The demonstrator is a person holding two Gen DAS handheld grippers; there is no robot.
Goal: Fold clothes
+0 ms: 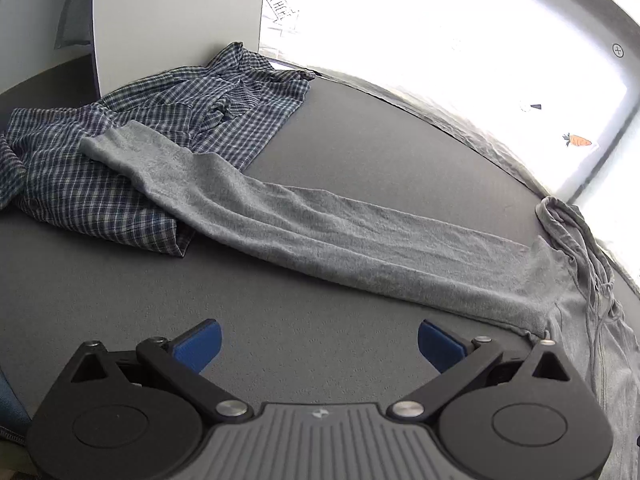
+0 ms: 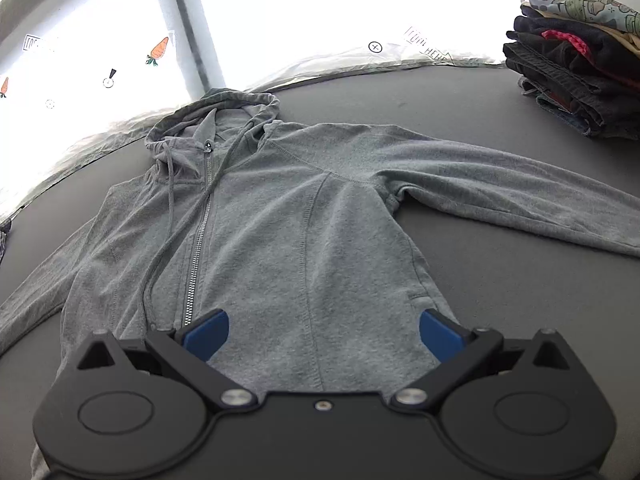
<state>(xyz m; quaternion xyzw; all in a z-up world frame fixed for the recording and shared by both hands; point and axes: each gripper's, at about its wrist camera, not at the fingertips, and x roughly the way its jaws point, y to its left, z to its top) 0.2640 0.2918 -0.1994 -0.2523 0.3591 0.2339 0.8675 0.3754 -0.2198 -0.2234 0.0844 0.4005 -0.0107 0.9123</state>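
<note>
A grey zip hoodie (image 2: 280,216) lies flat and face up on the dark grey table (image 2: 500,280), hood toward the window, both sleeves spread out. My right gripper (image 2: 324,334) hovers over its lower front, open wide, nothing between the blue pads. In the left wrist view one grey sleeve (image 1: 320,228) runs across the table, its cuff resting on a blue checked shirt (image 1: 120,152). My left gripper (image 1: 318,346) is open over bare table in front of that sleeve, holding nothing.
A stack of folded dark clothes (image 2: 576,64) stands at the table's far right. The crumpled checked shirt lies at the far left beside a white panel (image 1: 176,20). A bright window with carrot stickers (image 2: 158,50) runs behind the table.
</note>
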